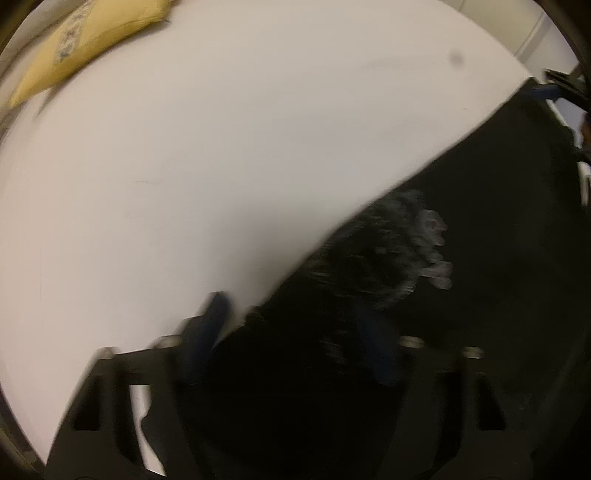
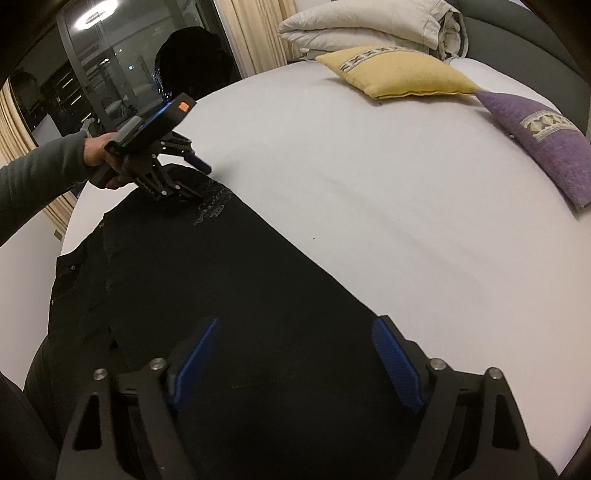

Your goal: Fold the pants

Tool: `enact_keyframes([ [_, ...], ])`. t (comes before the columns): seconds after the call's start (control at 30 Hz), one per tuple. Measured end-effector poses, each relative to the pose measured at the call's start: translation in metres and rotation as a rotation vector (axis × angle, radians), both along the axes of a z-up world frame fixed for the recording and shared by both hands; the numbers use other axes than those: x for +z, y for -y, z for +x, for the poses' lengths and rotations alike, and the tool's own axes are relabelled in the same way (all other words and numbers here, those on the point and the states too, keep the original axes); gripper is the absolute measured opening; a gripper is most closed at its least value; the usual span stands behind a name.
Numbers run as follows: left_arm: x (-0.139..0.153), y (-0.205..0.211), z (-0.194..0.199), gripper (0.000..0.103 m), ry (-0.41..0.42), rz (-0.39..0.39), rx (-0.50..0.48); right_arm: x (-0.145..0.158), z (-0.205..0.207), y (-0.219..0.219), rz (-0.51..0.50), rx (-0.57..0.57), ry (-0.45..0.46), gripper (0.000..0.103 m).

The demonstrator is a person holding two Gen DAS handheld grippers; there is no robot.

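Black pants (image 2: 221, 277) lie flat along the near left of a white bed sheet (image 2: 369, 184), with a pale print (image 2: 214, 210) near their far end. A hand holds my left gripper (image 2: 203, 181) down at that far end. One blue finger (image 2: 199, 162) rests on the sheet and the other is over the fabric. In the blurred left wrist view the pants (image 1: 480, 258) edge runs between the left gripper's (image 1: 295, 325) spread fingers, beside the print (image 1: 432, 243). My right gripper (image 2: 295, 350) is open just above the near end of the pants, nothing gripped.
A yellow pillow (image 2: 399, 74) and a purple pillow (image 2: 546, 147) lie at the far side of the bed, with a folded duvet (image 2: 369, 26) behind them. The yellow pillow (image 1: 85, 37) also shows at top left. A dark window (image 2: 110, 55) and curtains stand beyond the bed's left edge.
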State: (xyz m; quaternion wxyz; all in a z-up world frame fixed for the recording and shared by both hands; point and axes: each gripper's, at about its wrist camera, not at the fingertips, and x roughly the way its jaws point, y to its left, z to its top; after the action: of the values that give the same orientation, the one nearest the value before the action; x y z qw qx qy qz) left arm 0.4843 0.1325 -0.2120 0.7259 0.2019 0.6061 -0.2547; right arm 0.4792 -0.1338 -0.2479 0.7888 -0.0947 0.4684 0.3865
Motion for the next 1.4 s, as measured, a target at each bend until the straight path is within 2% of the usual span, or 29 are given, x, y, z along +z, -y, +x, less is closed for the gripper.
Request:
enact_keyframes([
  [0.07, 0.002, 0.004, -0.002, 0.040, 0.008, 0.002, -0.011, 0.002, 0.005, -0.004, -0.009, 0.003, 0.002, 0.084],
  [0.1, 0.003, 0.005, -0.002, 0.021, 0.016, 0.004, -0.014, 0.004, 0.006, -0.004, -0.014, 0.004, 0.004, 0.083],
  [0.2, 0.006, 0.013, -0.011, 0.009, 0.078, 0.032, -0.038, 0.008, 0.009, -0.005, -0.021, -0.002, 0.016, 0.083],
  [0.27, 0.008, 0.017, -0.020, 0.008, 0.135, 0.051, -0.056, 0.009, 0.011, -0.005, -0.026, -0.003, 0.022, 0.083],
  [0.4, 0.014, 0.006, -0.034, 0.008, 0.222, 0.008, -0.028, 0.005, 0.018, -0.014, -0.052, 0.022, 0.018, 0.083],
  [0.43, 0.024, -0.004, -0.036, 0.008, 0.240, 0.006, -0.028, 0.001, 0.021, -0.016, -0.071, 0.030, 0.011, 0.083],
  [0.63, 0.040, -0.006, -0.062, 0.008, 0.407, 0.050, -0.062, -0.006, 0.037, -0.033, -0.099, 0.064, -0.006, 0.081],
  [0.77, 0.056, -0.005, -0.075, 0.007, 0.490, 0.022, -0.054, -0.012, 0.051, -0.051, -0.119, 0.097, -0.018, 0.073],
  [0.87, 0.071, -0.004, -0.100, 0.008, 0.544, 0.012, -0.063, -0.022, 0.062, -0.060, -0.139, 0.106, -0.052, 0.067],
  [0.93, 0.078, -0.002, -0.122, 0.007, 0.561, -0.001, -0.069, -0.029, 0.068, -0.063, -0.158, 0.115, -0.075, 0.063],
  [0.97, 0.085, -0.003, -0.142, 0.008, 0.566, 0.001, -0.073, -0.031, 0.067, -0.065, -0.164, 0.120, -0.079, 0.056],
  [1.0, 0.086, -0.004, -0.147, 0.007, 0.568, 0.000, -0.075, -0.031, 0.068, -0.066, -0.172, 0.128, -0.076, 0.041],
  [1.07, 0.086, -0.002, -0.158, 0.008, 0.567, 0.003, -0.077, -0.028, 0.062, -0.070, -0.181, 0.148, -0.068, 0.020],
  [1.1, 0.084, -0.002, -0.151, 0.007, 0.567, 0.005, -0.074, -0.025, 0.059, -0.071, -0.194, 0.159, -0.056, 0.010],
  [1.2, 0.085, -0.004, -0.152, 0.007, 0.578, -0.007, -0.042, -0.015, 0.043, -0.074, -0.256, 0.187, 0.001, 0.006],
  [1.4, 0.105, -0.010, -0.179, 0.007, 0.623, -0.043, 0.005, 0.038, 0.010, -0.063, -0.213, 0.105, 0.147, 0.005],
])
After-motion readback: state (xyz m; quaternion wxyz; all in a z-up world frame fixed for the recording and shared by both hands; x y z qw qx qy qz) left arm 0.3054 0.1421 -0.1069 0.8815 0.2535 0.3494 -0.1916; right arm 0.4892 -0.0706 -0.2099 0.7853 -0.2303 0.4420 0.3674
